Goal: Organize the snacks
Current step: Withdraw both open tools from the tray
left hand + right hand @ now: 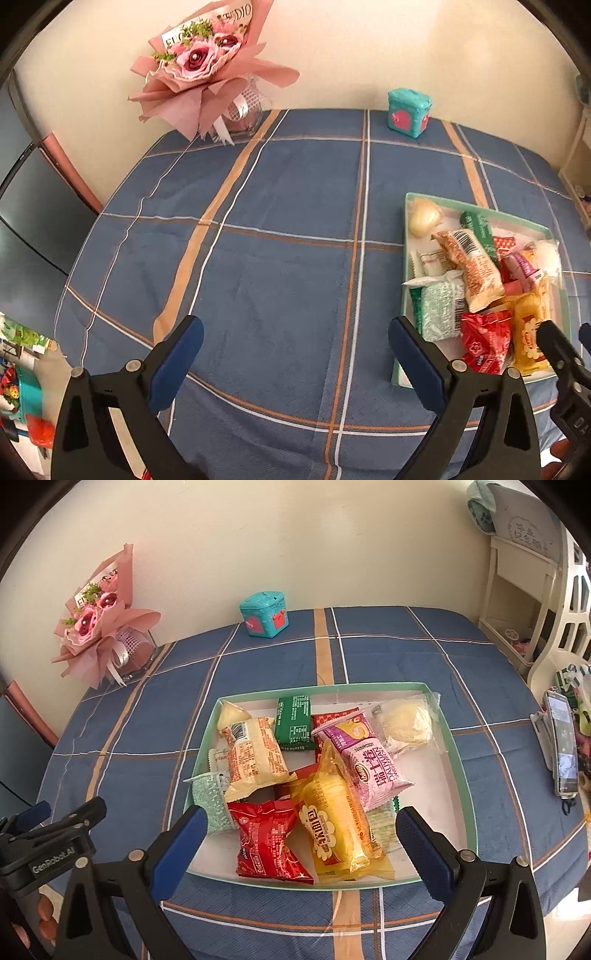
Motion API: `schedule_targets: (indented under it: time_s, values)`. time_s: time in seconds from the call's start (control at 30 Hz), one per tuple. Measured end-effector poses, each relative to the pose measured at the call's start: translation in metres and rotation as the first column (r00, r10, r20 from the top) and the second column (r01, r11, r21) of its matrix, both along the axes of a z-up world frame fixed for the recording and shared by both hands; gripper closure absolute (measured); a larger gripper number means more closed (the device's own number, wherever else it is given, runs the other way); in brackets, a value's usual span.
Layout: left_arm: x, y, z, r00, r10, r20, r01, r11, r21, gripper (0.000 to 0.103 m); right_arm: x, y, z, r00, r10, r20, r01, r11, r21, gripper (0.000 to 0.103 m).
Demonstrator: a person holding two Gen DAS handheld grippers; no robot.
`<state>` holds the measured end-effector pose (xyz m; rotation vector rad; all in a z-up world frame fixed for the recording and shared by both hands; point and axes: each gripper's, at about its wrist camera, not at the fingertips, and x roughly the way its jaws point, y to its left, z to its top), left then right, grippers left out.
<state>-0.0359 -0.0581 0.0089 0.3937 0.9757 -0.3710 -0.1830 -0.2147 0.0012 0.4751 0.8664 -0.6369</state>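
Both my tongs wide, empty. Right tongs (pixel 301 836) over red pack (pixel 267 840) & yellow pack (pixel 338 830) in tray (pixel 463 771), bench centre. Left tongs (pixel 295 345) at tray's 9 o'clock.

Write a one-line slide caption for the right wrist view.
Open right gripper poised over a mint-green cardboard tray piled with wrapped snacks, on a blue plaid tablecloth.
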Motion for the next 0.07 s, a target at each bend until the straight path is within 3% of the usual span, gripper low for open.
schedule_targets:
  time_s: [0.07]
  values:
    - [-0.0003, -0.0001, 0.0011, 1.000, -0.008, -0.003, 0.008, 1.000, -0.008, 0.003, -0.0001, -0.0004, -0.0001, 1.000, 0.000, -0.001, 0.000, 1.000, 0.001, 0.000]
